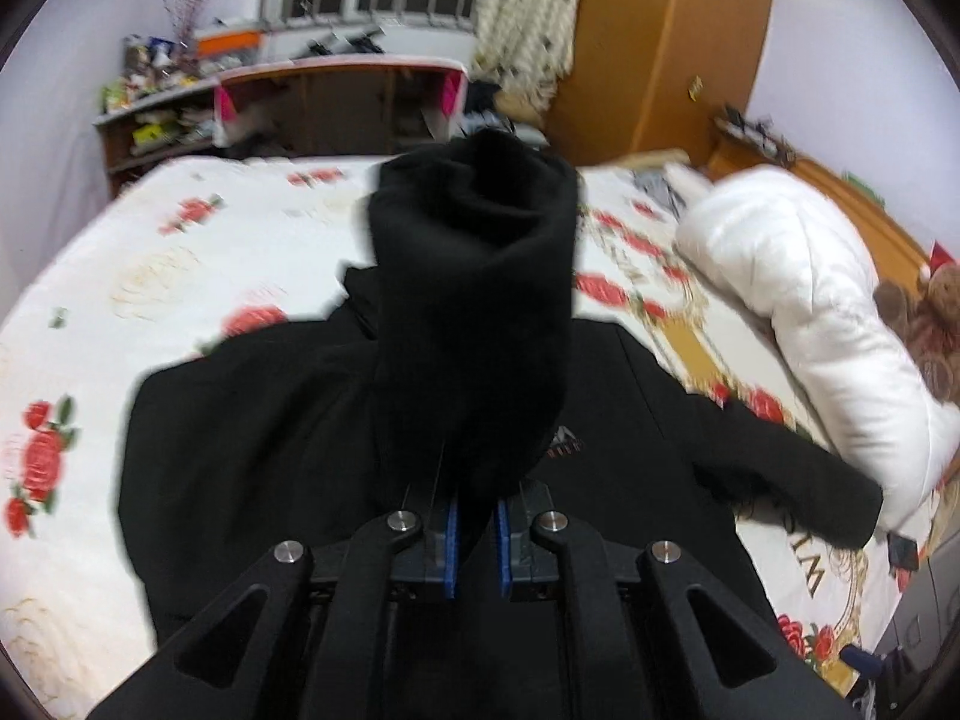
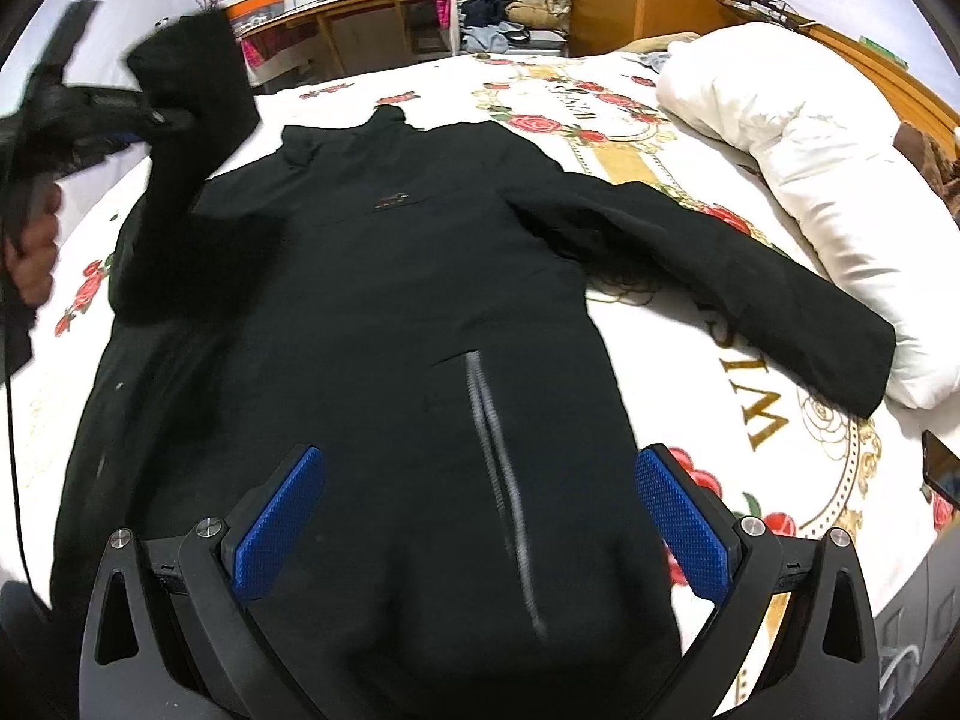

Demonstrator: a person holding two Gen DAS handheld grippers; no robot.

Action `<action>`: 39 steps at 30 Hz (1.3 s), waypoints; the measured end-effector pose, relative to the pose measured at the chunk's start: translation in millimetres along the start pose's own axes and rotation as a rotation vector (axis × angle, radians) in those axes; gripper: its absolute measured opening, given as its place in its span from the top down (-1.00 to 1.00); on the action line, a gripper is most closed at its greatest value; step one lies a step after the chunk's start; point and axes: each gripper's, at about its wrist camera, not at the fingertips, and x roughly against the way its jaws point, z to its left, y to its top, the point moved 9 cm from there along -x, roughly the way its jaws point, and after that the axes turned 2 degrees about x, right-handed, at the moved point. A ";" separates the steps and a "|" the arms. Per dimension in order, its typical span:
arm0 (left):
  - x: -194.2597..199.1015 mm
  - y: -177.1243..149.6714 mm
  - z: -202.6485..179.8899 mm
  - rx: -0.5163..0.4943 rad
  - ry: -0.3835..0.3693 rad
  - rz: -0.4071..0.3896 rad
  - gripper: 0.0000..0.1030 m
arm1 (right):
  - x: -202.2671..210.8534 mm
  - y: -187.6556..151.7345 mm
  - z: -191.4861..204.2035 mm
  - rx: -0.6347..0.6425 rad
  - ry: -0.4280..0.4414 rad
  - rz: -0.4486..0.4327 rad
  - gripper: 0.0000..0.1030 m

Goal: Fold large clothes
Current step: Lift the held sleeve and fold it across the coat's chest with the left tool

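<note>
A large black jacket (image 2: 384, 300) lies spread flat on the bed, collar toward the far side, with a grey zipper (image 2: 498, 480) near its hem. Its right sleeve (image 2: 750, 282) stretches out toward the pillow. My left gripper (image 1: 477, 540) is shut on the left sleeve (image 1: 474, 300) and holds it lifted above the jacket body (image 1: 240, 450); this gripper also shows in the right wrist view (image 2: 168, 114) at the upper left. My right gripper (image 2: 480, 516) is open and empty, hovering over the jacket's lower part.
The bed has a white sheet with red roses (image 2: 810, 450). A white duvet (image 2: 798, 138) lies along the right side, with a brown teddy bear (image 1: 930, 324). A desk (image 2: 360, 30) and wardrobe (image 1: 660, 42) stand beyond the bed. A phone (image 2: 942, 468) lies at the right edge.
</note>
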 end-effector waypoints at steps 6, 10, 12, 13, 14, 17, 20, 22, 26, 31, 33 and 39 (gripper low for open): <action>-43.9 -28.9 -27.1 0.046 -0.171 0.095 -0.37 | -17.7 10.7 -10.7 -0.009 -0.016 -0.001 -1.00; -30.4 -34.7 -32.1 0.052 -0.232 0.078 -0.49 | -24.3 17.6 -10.1 -0.007 -0.017 -0.003 -1.00; -18.4 -35.0 -25.8 0.053 -0.232 0.065 -0.49 | -26.0 23.6 -7.7 -0.012 -0.011 -0.010 -1.00; -14.4 -34.5 -18.9 0.054 -0.227 0.058 -0.49 | -26.7 26.8 -6.9 -0.012 -0.006 -0.014 -1.00; -7.1 -32.9 -6.9 0.058 -0.210 0.044 -0.49 | -27.2 32.6 -3.7 -0.009 0.002 -0.023 -1.00; 0.4 -23.9 41.1 0.096 -0.132 0.017 -0.48 | -31.7 52.2 6.7 0.008 0.017 -0.056 -1.00; 1.4 -21.3 99.6 0.140 -0.034 0.013 -0.47 | -45.4 74.3 22.8 0.023 0.041 -0.073 -0.95; -2.1 -19.9 134.1 0.166 0.015 0.020 -0.31 | -57.4 91.8 35.4 0.031 0.066 -0.084 -0.65; -20.3 -15.3 188.0 0.181 0.101 0.029 0.13 | -94.9 130.7 65.0 0.058 0.100 -0.073 0.10; -67.6 -30.8 219.6 0.211 0.121 0.104 0.32 | -147.5 162.1 94.4 0.095 0.135 -0.044 0.23; -86.5 -40.0 222.0 0.204 0.125 0.132 0.34 | -183.1 156.7 96.8 0.091 0.126 0.038 0.23; -97.7 -46.5 214.7 0.161 0.119 0.135 0.34 | -217.1 140.3 86.9 0.042 0.130 0.112 0.23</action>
